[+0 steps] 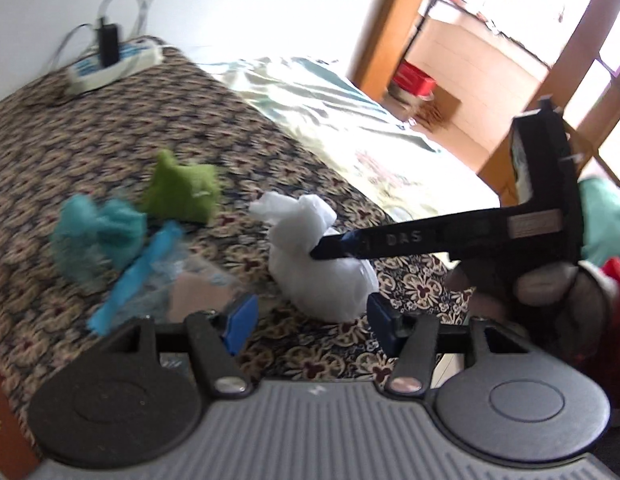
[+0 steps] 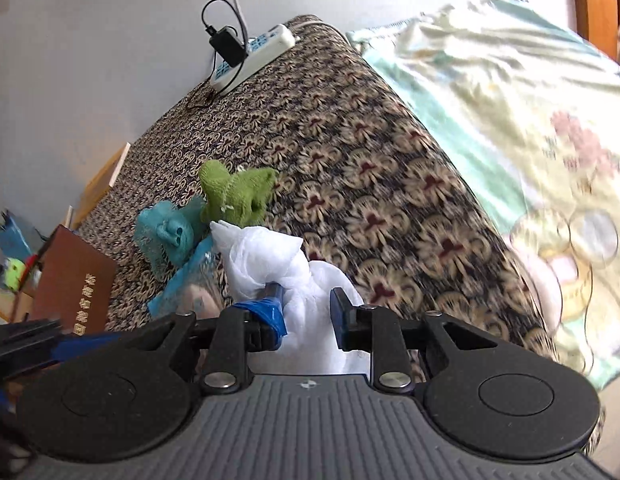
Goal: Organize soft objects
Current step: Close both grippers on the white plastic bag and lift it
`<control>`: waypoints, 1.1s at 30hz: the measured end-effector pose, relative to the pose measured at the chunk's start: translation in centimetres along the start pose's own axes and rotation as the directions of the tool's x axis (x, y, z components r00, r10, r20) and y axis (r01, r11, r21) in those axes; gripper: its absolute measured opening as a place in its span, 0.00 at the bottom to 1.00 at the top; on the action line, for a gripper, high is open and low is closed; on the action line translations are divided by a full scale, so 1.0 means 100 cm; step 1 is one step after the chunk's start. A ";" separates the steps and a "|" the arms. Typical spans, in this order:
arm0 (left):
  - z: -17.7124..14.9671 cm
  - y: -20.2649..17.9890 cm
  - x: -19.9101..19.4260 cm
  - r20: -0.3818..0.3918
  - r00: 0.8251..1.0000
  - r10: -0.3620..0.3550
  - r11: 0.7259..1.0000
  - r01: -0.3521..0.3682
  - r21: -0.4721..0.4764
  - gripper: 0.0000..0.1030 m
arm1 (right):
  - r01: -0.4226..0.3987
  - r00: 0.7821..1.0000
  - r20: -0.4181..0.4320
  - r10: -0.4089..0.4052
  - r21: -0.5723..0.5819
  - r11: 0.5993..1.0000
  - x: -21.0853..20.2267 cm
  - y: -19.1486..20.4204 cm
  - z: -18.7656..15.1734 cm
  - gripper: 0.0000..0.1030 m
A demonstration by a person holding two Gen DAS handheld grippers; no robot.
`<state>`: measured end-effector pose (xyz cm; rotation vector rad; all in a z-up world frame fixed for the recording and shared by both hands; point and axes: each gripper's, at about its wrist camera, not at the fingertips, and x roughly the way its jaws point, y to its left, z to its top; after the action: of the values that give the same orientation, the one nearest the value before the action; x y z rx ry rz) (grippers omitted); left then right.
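A home bedroom: a bed (image 2: 350,140) under a patterned cover, a pale blanket (image 2: 510,100) alongside, a power strip (image 2: 254,62) by the wall.

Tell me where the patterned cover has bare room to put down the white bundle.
Free: the wide stretch of patterned cover between the green cloth, the power strip and the pale blanket. Crowded: the near left, where green cloth, teal cloth, blue bag and white bundle lie together.
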<state>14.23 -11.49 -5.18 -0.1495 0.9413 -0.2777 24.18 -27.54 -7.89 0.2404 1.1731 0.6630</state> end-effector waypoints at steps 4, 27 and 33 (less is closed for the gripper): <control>0.000 -0.009 0.033 -0.056 0.998 -0.021 0.999 0.023 0.049 0.57 | -0.048 0.998 -0.032 0.050 0.056 0.997 -0.010 -0.013 -0.010 0.06; -0.039 0.006 -0.018 -0.012 1.000 -0.028 0.999 0.029 0.027 0.44 | -0.232 0.965 -0.143 0.221 -0.061 0.971 -0.017 0.041 -0.042 0.11; -0.056 0.032 -0.083 0.107 0.992 0.063 0.998 -0.061 -0.016 0.44 | -0.320 0.946 -0.119 0.302 -0.198 0.926 -0.013 0.112 -0.042 0.11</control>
<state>5.61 -5.98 -2.75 -0.1453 0.8390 -0.2041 16.07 -20.12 -2.90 0.2179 1.1452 1.0839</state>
